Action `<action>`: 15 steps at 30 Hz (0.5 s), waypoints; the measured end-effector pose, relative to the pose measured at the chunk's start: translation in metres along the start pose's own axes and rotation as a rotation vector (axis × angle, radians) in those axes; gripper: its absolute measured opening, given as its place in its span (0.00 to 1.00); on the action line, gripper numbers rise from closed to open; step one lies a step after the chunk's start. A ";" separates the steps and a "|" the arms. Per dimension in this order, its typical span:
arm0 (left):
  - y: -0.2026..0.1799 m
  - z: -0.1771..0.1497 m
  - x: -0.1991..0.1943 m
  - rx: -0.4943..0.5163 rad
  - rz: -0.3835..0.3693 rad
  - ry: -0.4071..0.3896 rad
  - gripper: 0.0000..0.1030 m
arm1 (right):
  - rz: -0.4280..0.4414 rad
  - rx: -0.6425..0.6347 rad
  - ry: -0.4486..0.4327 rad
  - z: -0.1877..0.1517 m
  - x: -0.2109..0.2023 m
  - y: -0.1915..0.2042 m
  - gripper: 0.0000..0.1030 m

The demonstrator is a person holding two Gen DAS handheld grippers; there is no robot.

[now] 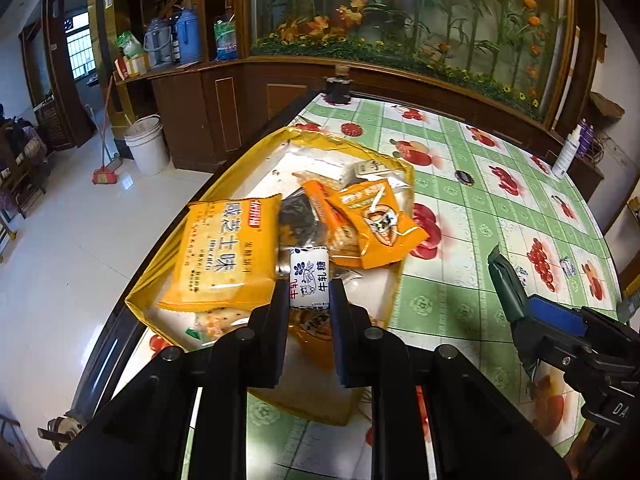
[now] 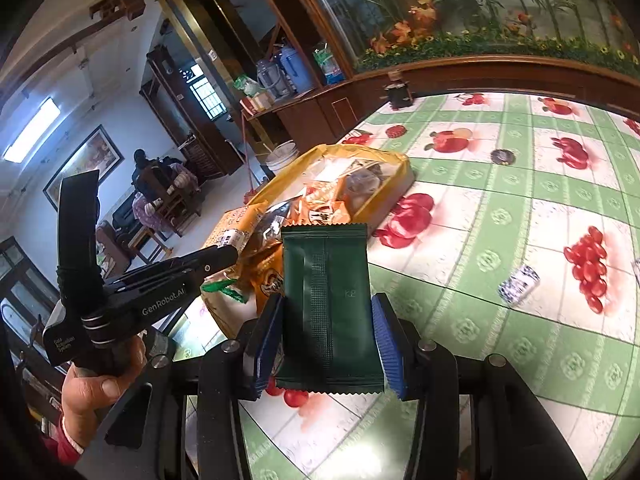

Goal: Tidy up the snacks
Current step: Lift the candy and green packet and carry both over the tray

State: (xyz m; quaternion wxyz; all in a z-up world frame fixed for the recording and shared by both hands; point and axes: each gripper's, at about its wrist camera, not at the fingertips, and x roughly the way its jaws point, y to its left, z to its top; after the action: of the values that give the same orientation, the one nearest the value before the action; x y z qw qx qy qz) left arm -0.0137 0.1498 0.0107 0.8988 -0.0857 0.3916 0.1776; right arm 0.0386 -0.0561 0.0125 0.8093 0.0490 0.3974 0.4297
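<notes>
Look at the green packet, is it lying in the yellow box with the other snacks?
No, the green packet is clamped between the right gripper's blue pads above the tablecloth, outside the yellow box.

1. Tablecloth [image 1: 460, 200]: glossy plastic sheet, smooth, printed fruit.
2. Tray [image 1: 224, 184]: shiny gold foil walls.
3. Green packet [image 2: 328, 300]: matt film, fine embossed seam, serrated ends.
4. Biscuit pack [image 1: 224, 252]: glossy orange plastic wrap.
5. Candy [image 1: 309, 276]: glossy wrapper.
6. Right gripper [image 2: 328, 344] pads: ribbed blue rubber.
7. Floor [image 1: 60, 240]: polished tile, reflective.
</notes>
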 end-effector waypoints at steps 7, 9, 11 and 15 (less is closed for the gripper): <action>0.015 0.004 0.011 -0.023 0.013 0.015 0.16 | 0.020 -0.007 0.016 0.013 0.022 0.005 0.44; 0.016 0.005 0.013 -0.024 0.012 0.017 0.16 | 0.023 -0.007 0.022 0.016 0.027 0.004 0.44; 0.015 0.006 0.014 -0.021 0.016 0.016 0.16 | 0.026 -0.011 0.024 0.019 0.032 0.005 0.44; 0.014 0.007 0.015 -0.014 0.018 0.011 0.16 | 0.029 -0.019 0.028 0.025 0.040 0.007 0.44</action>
State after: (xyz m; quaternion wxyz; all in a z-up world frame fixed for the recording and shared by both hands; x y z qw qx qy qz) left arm -0.0048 0.1692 0.0043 0.8944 -0.0894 0.3958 0.1882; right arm 0.0642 -0.0158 0.0083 0.7977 0.0410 0.4039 0.4459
